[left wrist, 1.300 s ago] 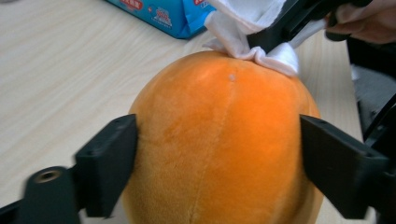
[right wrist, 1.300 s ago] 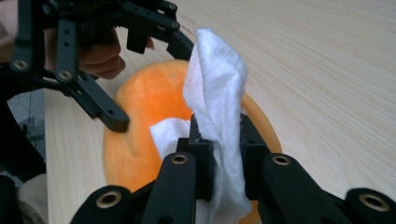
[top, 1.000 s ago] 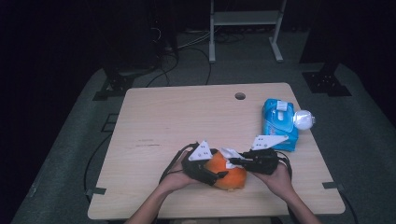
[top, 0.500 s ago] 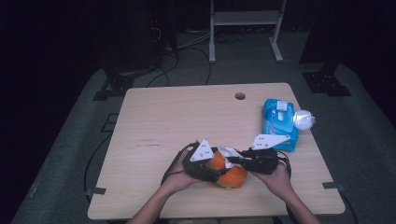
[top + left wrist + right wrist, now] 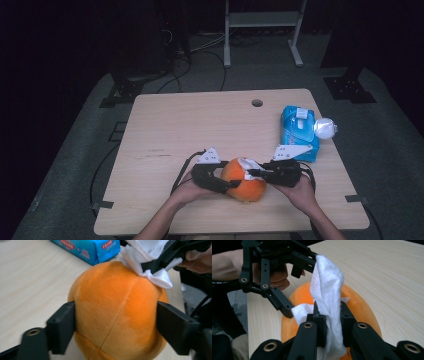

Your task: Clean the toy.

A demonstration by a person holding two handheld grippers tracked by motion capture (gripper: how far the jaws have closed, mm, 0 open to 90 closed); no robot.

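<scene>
An orange plush ball (image 5: 243,182) rests on the wooden table (image 5: 200,125) near its front edge. My left gripper (image 5: 227,185) is shut on the ball, and in the left gripper view the ball (image 5: 117,312) is pressed between both jaws. My right gripper (image 5: 329,315) is shut on a crumpled white wipe (image 5: 327,290), which it holds against the top of the ball (image 5: 359,307). From above, the wipe (image 5: 247,164) lies on the ball's upper side, with the right gripper (image 5: 252,172) coming in from the right.
A blue pack of wipes (image 5: 299,131) lies at the right of the table, with a white round object (image 5: 325,128) at its right side. A small cable hole (image 5: 257,103) is near the far edge. Beyond the table are a dark floor and a metal stand (image 5: 260,20).
</scene>
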